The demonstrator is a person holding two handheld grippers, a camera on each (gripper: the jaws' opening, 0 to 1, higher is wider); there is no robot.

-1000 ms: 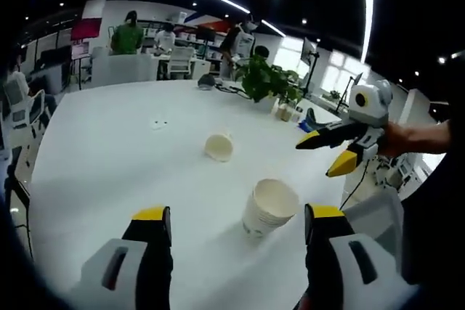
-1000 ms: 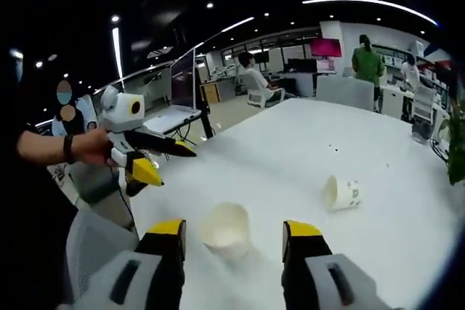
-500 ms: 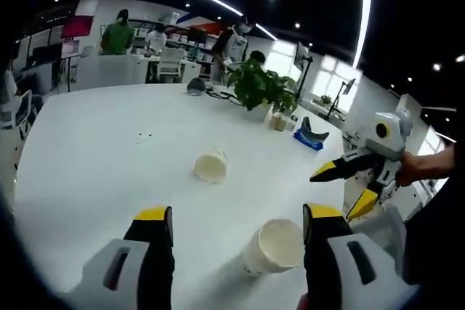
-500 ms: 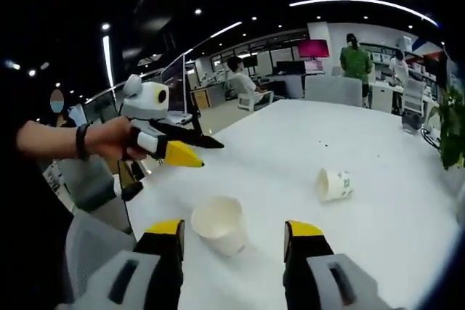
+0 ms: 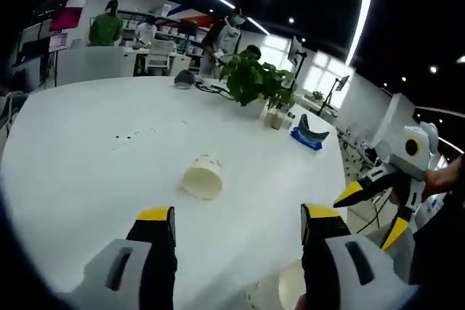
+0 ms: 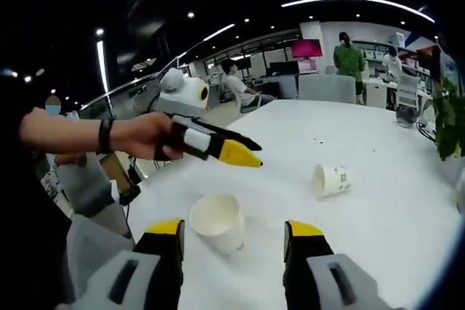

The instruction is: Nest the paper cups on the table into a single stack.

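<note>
A white paper cup stands upright on the white table, just ahead of my open right gripper and nearer its left jaw. A second paper cup with green print lies on its side farther out. My left gripper, held in a hand, reaches in above the table beyond the upright cup. In the left gripper view the lying cup is ahead of my open left gripper, and the upright cup's rim shows low beside the right jaw. The right gripper comes in from the right.
A potted plant, small bottles and a blue object sit near the table's far edge, with cables beside the plant. The table's edge runs close to the upright cup. People, desks and chairs fill the room behind.
My left gripper has moved forward over the table past the upright cup, toward the lying cup. Both cups have stayed in place. The right gripper has barely shifted.
</note>
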